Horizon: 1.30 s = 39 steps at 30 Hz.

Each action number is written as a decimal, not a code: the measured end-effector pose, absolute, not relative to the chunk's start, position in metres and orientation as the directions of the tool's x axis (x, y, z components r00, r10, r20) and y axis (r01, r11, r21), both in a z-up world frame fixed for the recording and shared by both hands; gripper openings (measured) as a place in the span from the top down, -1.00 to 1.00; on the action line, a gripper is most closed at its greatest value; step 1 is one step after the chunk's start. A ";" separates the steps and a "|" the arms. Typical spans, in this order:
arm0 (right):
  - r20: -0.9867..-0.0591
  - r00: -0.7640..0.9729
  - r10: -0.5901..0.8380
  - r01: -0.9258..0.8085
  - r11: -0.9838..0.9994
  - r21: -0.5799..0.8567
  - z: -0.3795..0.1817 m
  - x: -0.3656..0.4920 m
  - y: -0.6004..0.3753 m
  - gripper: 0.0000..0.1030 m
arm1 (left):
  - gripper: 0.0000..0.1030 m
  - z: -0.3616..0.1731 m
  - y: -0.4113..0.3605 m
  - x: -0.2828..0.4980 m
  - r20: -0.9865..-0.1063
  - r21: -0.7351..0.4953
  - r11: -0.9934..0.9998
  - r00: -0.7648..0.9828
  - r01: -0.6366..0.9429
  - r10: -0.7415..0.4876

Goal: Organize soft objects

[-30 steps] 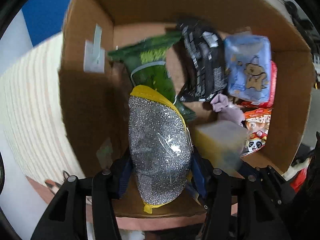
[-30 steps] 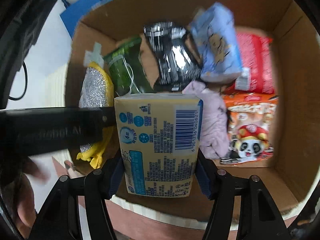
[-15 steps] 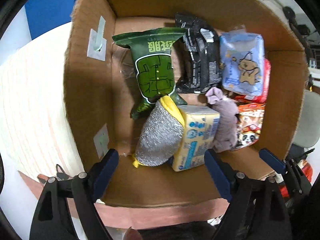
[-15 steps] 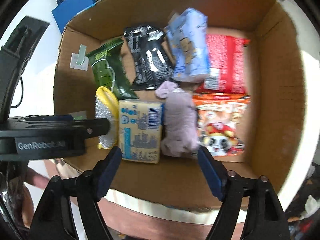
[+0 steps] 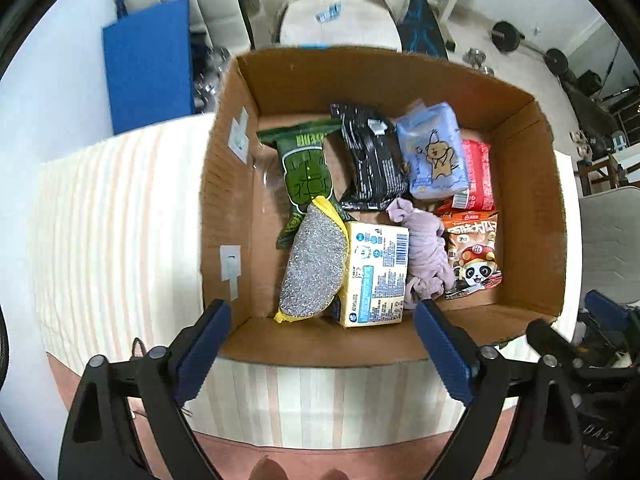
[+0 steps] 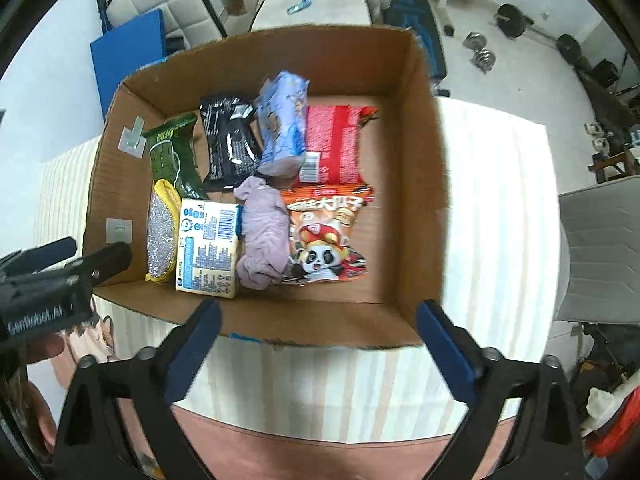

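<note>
Striped cream cloth [image 5: 120, 220] over the counter, with a blue mat [image 5: 148, 64] and gym weights [image 6: 508, 20] on the floor behind. Open cardboard box [image 5: 224, 208] sitting on the cloth, soft things packed across its floor.

Front row, from the left: silver scouring pad [image 5: 314, 266] with yellow edging, leaning against the yellow tissue pack [image 5: 376, 274]; then a crumpled lilac cloth [image 5: 426, 256] touching the pack's other side; then the orange panda snack bag [image 5: 474, 254].

Back row, from the left: green packet [image 5: 308, 176], its lower end tucked under the scouring pad; black packet [image 5: 372, 164]; pale blue pouch [image 5: 434, 156] lying partly over the red packet [image 5: 478, 174].

Same layout from the right wrist: scouring pad [image 6: 162, 230], tissue pack [image 6: 208, 246], lilac cloth [image 6: 264, 234], panda bag [image 6: 328, 236], with bare cardboard [image 6: 400, 200] to the right of them.

Left tongs [image 5: 320, 344] spread wide, gripping nothing, hovering above the box's near wall. Right tongs [image 6: 318, 344] likewise spread wide and holding nothing, above the near rim. Left tongs also visible from the side at the left edge of the right wrist view [image 6: 100, 256].
</note>
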State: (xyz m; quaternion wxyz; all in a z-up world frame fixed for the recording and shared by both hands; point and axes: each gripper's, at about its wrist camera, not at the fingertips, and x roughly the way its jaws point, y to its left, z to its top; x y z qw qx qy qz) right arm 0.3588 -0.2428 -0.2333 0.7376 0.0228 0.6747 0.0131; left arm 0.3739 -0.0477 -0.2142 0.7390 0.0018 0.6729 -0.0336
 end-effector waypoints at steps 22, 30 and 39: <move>-0.959 0.282 0.005 0.043 0.999 0.018 -0.152 0.305 -0.256 -1.00 | -0.94 -0.105 -0.053 0.306 -0.934 -0.009 1.000 0.358 0.014 -0.014; -0.927 0.376 0.007 0.021 1.000 0.015 -0.089 0.242 -0.259 -1.00 | -0.94 -0.052 -0.057 0.248 -0.897 -0.005 1.000 0.441 0.011 -0.010; -0.896 0.443 0.040 -0.002 0.999 0.044 -0.027 0.171 -0.267 -1.00 | -0.94 -0.005 -0.065 0.188 -0.878 -0.007 0.999 0.478 0.040 -0.025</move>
